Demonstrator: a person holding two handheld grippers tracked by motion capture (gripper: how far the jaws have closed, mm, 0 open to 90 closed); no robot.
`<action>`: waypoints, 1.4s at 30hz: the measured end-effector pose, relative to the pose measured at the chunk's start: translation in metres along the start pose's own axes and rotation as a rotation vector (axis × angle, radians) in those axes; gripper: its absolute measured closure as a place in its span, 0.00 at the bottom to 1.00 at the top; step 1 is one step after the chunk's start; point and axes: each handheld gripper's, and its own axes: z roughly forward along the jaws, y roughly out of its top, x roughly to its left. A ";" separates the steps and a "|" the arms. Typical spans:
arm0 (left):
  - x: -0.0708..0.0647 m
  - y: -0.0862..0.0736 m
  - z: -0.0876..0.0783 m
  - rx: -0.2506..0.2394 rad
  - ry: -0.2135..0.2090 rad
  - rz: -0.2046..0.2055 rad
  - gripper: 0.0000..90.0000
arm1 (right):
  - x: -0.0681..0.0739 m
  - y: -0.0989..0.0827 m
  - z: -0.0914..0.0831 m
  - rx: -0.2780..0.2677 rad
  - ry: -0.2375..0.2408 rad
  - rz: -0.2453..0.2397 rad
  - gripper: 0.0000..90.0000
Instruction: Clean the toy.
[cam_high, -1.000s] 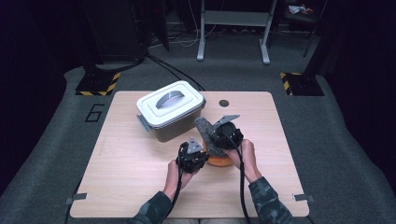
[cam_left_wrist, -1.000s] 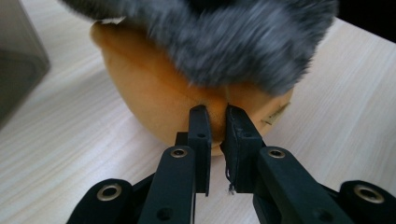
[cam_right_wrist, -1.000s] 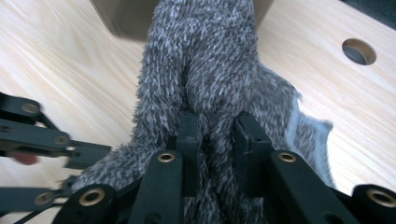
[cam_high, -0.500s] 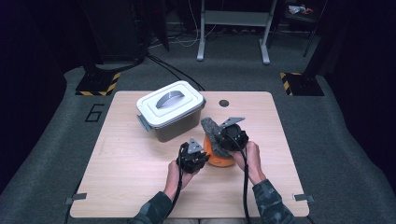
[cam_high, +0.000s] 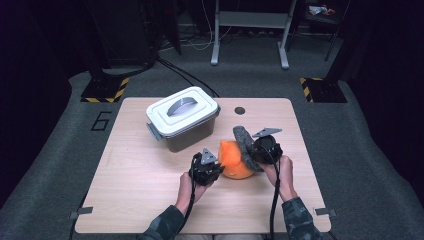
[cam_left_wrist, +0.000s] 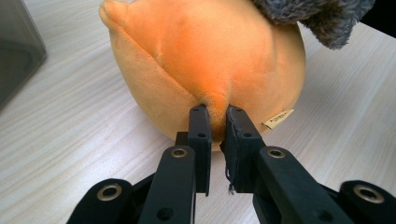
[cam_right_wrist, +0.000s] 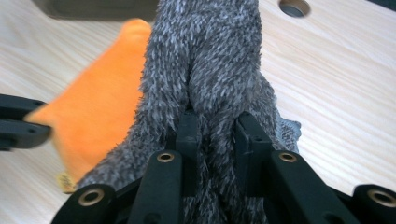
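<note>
An orange plush toy (cam_high: 234, 161) with a grey furry part (cam_high: 245, 141) lies on the wooden table (cam_high: 140, 175), right of centre. My left gripper (cam_high: 216, 166) is shut on a pinch of the orange fabric (cam_left_wrist: 215, 108) at the toy's left side, with a small label beside the jaws. The right gripper (cam_high: 252, 152) is shut on the grey fur (cam_right_wrist: 210, 70) at the toy's right side, fur bulging between and around its jaws. In the right gripper view the orange body (cam_right_wrist: 100, 107) lies to the left of the fur.
A grey lidded box (cam_high: 182, 117) with a handle in its white lid stands behind the toy, left of it. A round hole (cam_high: 240, 110) is in the table behind the toy. Dark floor surrounds the table on all sides.
The right gripper has moved to the right with the grey fur, pulling it away from the orange body. The left gripper has stayed put on the orange fabric.
</note>
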 end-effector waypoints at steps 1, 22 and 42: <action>0.000 0.000 0.000 -0.002 -0.002 -0.005 0.91 | -0.002 -0.002 0.000 0.003 -0.007 0.011 0.82; 0.003 -0.002 0.001 0.000 0.009 -0.015 0.91 | -0.037 -0.062 0.040 0.134 -0.013 0.158 0.82; 0.004 -0.002 0.001 -0.007 0.010 -0.017 0.90 | -0.039 -0.027 -0.030 -0.051 -0.013 0.122 0.83</action>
